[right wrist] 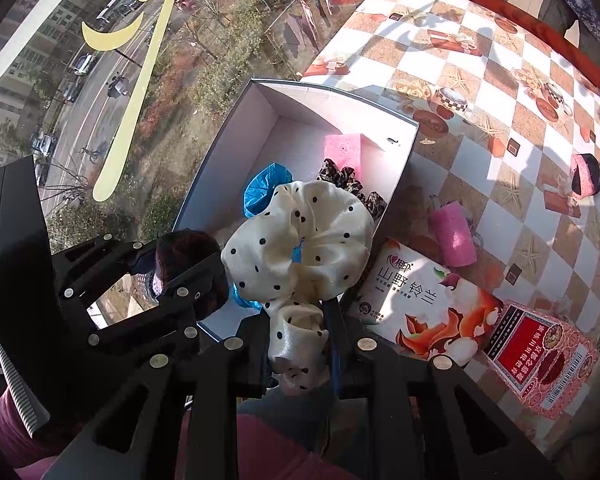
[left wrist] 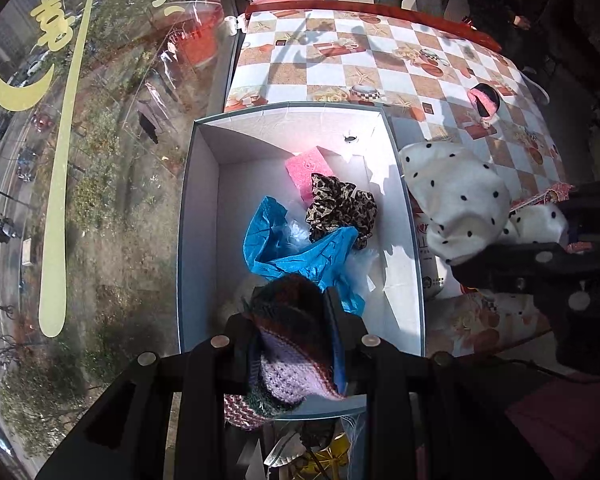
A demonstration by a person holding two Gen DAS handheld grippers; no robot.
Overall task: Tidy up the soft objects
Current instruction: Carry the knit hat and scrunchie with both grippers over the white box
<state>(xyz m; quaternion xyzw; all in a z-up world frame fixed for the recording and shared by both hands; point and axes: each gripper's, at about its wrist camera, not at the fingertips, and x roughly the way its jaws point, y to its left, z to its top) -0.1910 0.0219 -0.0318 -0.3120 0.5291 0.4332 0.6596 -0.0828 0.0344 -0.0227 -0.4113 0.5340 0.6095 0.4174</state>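
White card lines the open box point(left wrist: 204, 216) that sits on the checked surface point(left wrist: 340, 68) beside the window glass point(left wrist: 80, 160). Inside it lie a pink sponge block point(left wrist: 306, 168) against the far wall, a leopard-print scrunchie point(left wrist: 340, 208) just in front of the sponge, and a crumpled blue plastic bag point(left wrist: 296, 252) touching the scrunchie on the near side.

Over the near end of the box, the left tool point(left wrist: 290, 320) is clamped on a knitted piece point(left wrist: 284, 360) in dark red, green and lilac yarn; the knit bulges up between the two fingers and hangs down below them, above the box's near rim. From the right wrist view the same tool point(right wrist: 188, 268) shows at the left, its jaws closed around the dark knit bundle point(right wrist: 180, 252).

The right tool point(right wrist: 300, 320) grips a white scrunchie with black dots point(right wrist: 300, 240). A lower fold of it is pinched between the fingers, and the ring of fabric stands above them, over the near right corner of the box point(right wrist: 236, 128). In the left wrist view this dotted scrunchie point(left wrist: 456, 200) hangs just outside the box's right wall.

On the surface to the right of the box lie a white tissue pack with an orange flower print point(right wrist: 428, 304), a red and pink printed carton point(right wrist: 540, 360) beside it, a pink roll point(right wrist: 454, 240) beyond the pack, and a pink-and-black round item point(right wrist: 586, 174) farther off.
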